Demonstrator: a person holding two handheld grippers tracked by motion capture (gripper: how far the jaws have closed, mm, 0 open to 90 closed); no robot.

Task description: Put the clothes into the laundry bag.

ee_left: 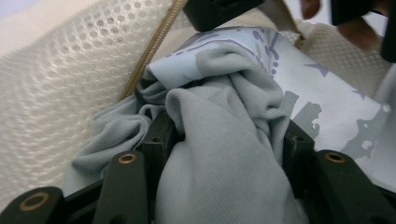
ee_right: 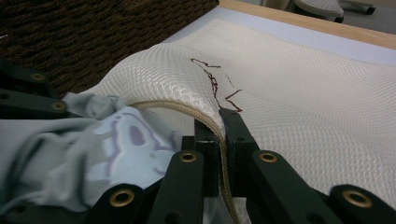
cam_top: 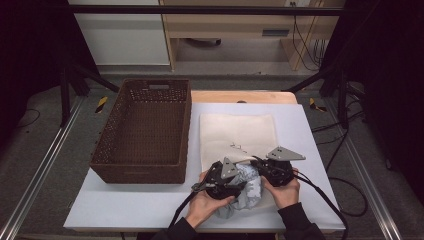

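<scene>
Nearest the high camera I see my two hands at the table's near edge, the left gripper [cam_top: 223, 179] and right gripper [cam_top: 278, 167] either side of a bunched grey garment [cam_top: 248, 186] at the near end of the cream mesh bag [cam_top: 238, 132]. Left to right: the brown wicker basket [cam_top: 145, 131] stands just beside the bag, its long wall close along the bag's left edge, and bare white table surface [cam_top: 305, 135] lies to the bag's right. The left gripper view adds what the high view hides: jaws about half open, grey cloth bulging between them; whether the pads press it I cannot tell. The right gripper view shows its jaws clamped on the bag's zipper edge [ee_right: 187, 109], holding the mouth lifted over the garment.
</scene>
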